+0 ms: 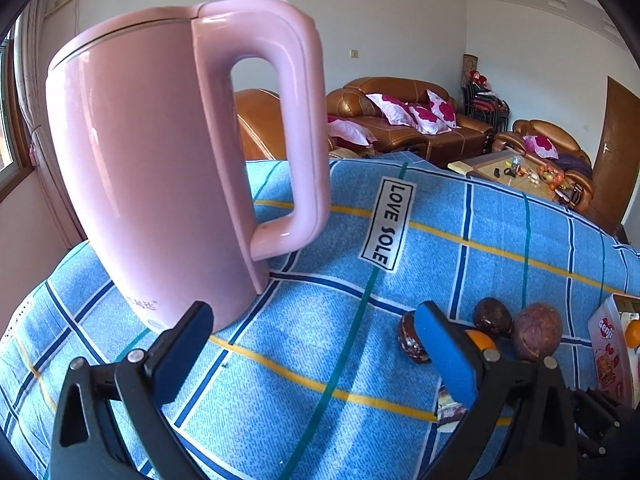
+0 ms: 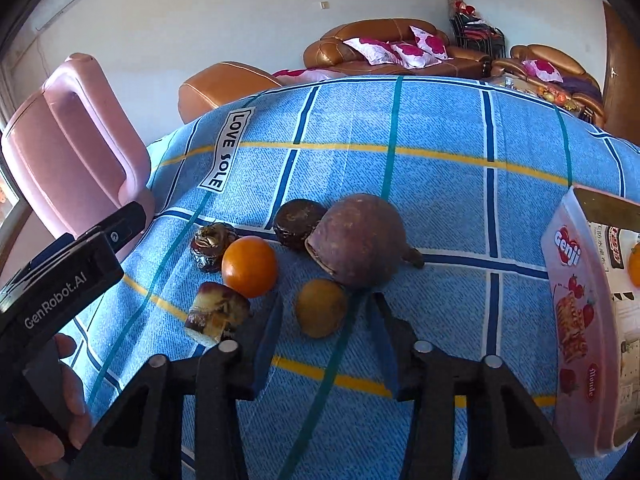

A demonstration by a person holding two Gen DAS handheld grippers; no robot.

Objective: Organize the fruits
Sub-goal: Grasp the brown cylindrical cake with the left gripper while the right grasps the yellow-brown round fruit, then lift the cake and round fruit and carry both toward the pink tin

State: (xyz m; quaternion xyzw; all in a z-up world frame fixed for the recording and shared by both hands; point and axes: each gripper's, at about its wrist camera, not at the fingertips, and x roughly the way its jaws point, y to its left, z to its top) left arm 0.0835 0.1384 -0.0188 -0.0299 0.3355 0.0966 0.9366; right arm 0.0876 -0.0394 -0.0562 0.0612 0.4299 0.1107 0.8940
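Note:
Several fruits lie on the blue checked cloth (image 2: 440,128). A small yellow-brown fruit (image 2: 321,307) sits just ahead of my open right gripper (image 2: 328,312), between its fingers. Behind it are a large purple fruit (image 2: 360,240), a dark round fruit (image 2: 298,223), an orange (image 2: 249,266), a dark wrinkled fruit (image 2: 211,248) and a piece of cake (image 2: 218,314). My left gripper (image 1: 316,336) is open and empty; the purple fruit (image 1: 537,331) and dark fruits (image 1: 492,316) lie to its right. The left gripper's body (image 2: 68,276) shows in the right wrist view.
A tall pink kettle (image 1: 168,168) stands on the cloth at the left. A pink Genji box (image 2: 580,320) stands at the right edge with an orange (image 2: 634,265) inside it. Brown sofas (image 1: 408,116) stand beyond the table.

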